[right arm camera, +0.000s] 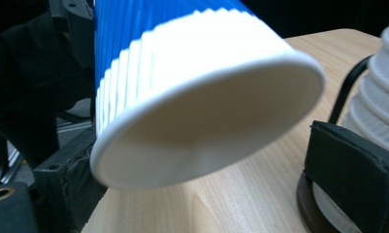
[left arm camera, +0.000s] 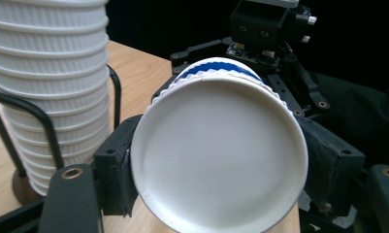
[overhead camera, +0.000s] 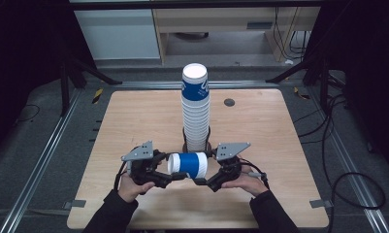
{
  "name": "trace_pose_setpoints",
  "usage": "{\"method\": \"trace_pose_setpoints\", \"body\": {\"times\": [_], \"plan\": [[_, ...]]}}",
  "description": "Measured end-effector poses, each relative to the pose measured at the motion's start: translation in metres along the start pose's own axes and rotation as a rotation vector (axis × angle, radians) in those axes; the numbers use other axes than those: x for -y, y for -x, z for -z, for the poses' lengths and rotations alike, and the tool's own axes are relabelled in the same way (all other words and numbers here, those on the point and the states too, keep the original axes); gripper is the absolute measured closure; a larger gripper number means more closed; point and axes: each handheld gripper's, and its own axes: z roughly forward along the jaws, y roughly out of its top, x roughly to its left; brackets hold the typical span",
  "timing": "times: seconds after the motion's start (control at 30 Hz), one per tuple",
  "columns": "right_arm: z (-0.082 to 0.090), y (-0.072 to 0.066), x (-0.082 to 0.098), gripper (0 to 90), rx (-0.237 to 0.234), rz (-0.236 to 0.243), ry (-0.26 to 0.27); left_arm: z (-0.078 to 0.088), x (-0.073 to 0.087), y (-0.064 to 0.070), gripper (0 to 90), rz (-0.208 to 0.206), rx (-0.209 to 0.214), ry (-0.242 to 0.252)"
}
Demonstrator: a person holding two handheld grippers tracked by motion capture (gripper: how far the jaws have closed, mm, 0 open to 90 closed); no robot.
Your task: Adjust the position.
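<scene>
A blue-and-white ribbed paper cup (overhead camera: pixel 188 164) lies on its side above the table's front. In the left gripper view its white base (left arm camera: pixel 218 155) faces the camera, and my left gripper (overhead camera: pixel 171 170) is shut on that end, one pad (left arm camera: pixel 115 165) on each side. In the right gripper view the cup's open mouth (right arm camera: pixel 192 97) faces the camera. My right gripper (overhead camera: pixel 202 180) is at that end with jaws apart, and its right pad (right arm camera: pixel 352 165) stands clear of the rim. Behind the cup a tall stack of upturned cups (overhead camera: pixel 196 111) rises in a black wire holder (left arm camera: pixel 46 131).
The wooden table (overhead camera: pixel 134 121) has a small dark round fitting (overhead camera: pixel 229 102) at the back right. Metal rails run along both sides, and cables (overhead camera: pixel 347 179) lie on the floor to the right. Dark stand legs are at both back corners.
</scene>
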Motion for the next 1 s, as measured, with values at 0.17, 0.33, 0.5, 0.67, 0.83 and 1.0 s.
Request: {"method": "trace_pose_setpoints", "body": {"times": [0.17,0.33,0.5,0.67,0.83,1.0], "plan": [[-0.002,0.0,0.001,6.6,-0.035,-0.004,-0.001,-0.002,0.001,0.0,26.1,0.004,0.021,-0.009],[-0.005,-0.001,0.002,7.7,-0.064,-0.009,-0.004,-0.006,0.003,0.0,26.2,-0.003,0.029,-0.032],[-0.006,-0.001,0.003,13.1,-0.07,-0.004,-0.005,-0.006,0.004,-0.001,26.1,0.003,0.029,-0.036],[-0.005,-0.001,0.003,14.5,-0.075,-0.001,0.001,-0.006,0.003,-0.001,25.5,0.003,0.023,-0.029],[-0.003,0.0,0.002,15.0,-0.061,-0.001,0.001,-0.002,-0.001,0.0,20.6,-0.006,-0.008,-0.026],[0.003,0.001,0.0,15.0,-0.04,0.013,-0.004,0.008,-0.005,-0.003,18.2,-0.011,-0.025,-0.036]]}}
